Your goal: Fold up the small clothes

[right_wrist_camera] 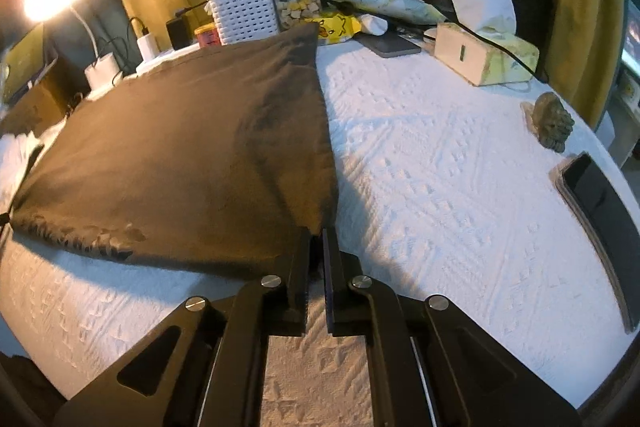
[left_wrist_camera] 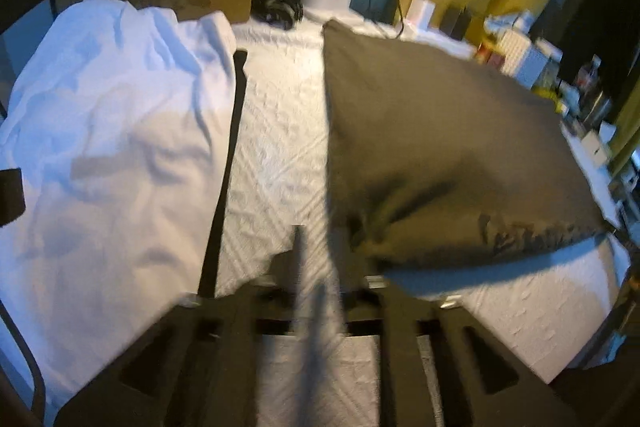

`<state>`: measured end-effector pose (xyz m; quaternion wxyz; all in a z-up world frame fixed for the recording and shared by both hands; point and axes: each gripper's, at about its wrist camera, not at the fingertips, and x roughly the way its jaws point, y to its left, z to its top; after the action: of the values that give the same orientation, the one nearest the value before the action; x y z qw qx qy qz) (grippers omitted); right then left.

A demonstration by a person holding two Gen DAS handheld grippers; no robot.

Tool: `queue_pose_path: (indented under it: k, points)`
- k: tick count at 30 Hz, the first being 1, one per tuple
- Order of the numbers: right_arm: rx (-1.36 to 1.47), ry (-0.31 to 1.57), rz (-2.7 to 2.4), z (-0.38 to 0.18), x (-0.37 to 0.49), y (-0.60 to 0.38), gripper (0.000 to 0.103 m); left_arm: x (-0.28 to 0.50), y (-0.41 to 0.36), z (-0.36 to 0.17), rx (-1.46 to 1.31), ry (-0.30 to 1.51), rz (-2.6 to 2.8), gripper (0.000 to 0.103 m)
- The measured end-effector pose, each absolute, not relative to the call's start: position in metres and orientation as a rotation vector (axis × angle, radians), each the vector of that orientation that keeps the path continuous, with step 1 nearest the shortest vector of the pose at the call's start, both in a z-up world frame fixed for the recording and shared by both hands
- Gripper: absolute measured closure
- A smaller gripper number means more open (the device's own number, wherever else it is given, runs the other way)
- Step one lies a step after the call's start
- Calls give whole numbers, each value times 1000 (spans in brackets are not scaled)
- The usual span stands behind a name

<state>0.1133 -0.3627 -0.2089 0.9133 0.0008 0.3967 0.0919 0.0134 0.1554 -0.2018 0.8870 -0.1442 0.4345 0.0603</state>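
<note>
Dark garment (right_wrist_camera: 192, 147) lying on the white-covered bench (right_wrist_camera: 440, 187), its near edge lifting. Right tool (right_wrist_camera: 318, 235) is pinching the near right corner, jaws nearly closed. Left tool (left_wrist_camera: 320, 247) is blurred at the near left corner; grip cannot be told. Cloth appears light, limp; corners suit holding.

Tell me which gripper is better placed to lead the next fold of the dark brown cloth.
Probably the right gripper: its fingers are shut on the near corner of the dark brown cloth, sharply in view. The left gripper is blurred at the opposite near corner, so its hold cannot be confirmed.
</note>
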Motion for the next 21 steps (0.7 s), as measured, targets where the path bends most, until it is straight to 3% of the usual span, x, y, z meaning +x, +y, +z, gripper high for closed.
queue_pose_path:
  k: [1, 2, 4, 10, 11, 12, 13, 14, 17, 21]
  points:
    - [23, 822, 193, -209, 114, -365, 92, 14, 154, -201, -315, 887, 115, 38]
    - [39, 821, 187, -209, 114, -366, 78, 14, 153, -200, -336, 866, 101, 22]
    - [65, 815, 183, -209, 113, -368, 51, 20, 149, -203, -361, 859, 77, 22]
    - [103, 818, 172, -210, 115, -358, 49, 39, 132, -215, -282, 876, 49, 25]
    - [80, 823, 175, -210, 116, -355, 54, 40, 130, -215, -261, 878, 47, 40]
    - [61, 832, 188, -211, 118, -351, 65, 40, 128, -215, -240, 878, 49, 57]
    - [48, 838, 190, -212, 118, -349, 90, 40, 126, -215, -227, 883, 41, 65]
    - [44, 838, 198, -212, 119, -349, 94, 40, 125, -215, -226, 889, 23, 80]
    - [44, 834, 202, -211, 116, -352, 98, 38, 124, -214, -219, 897, 20, 95]
    - [18, 819, 198, -205, 108, -354, 99, 29, 124, -206, -215, 889, 21, 99]
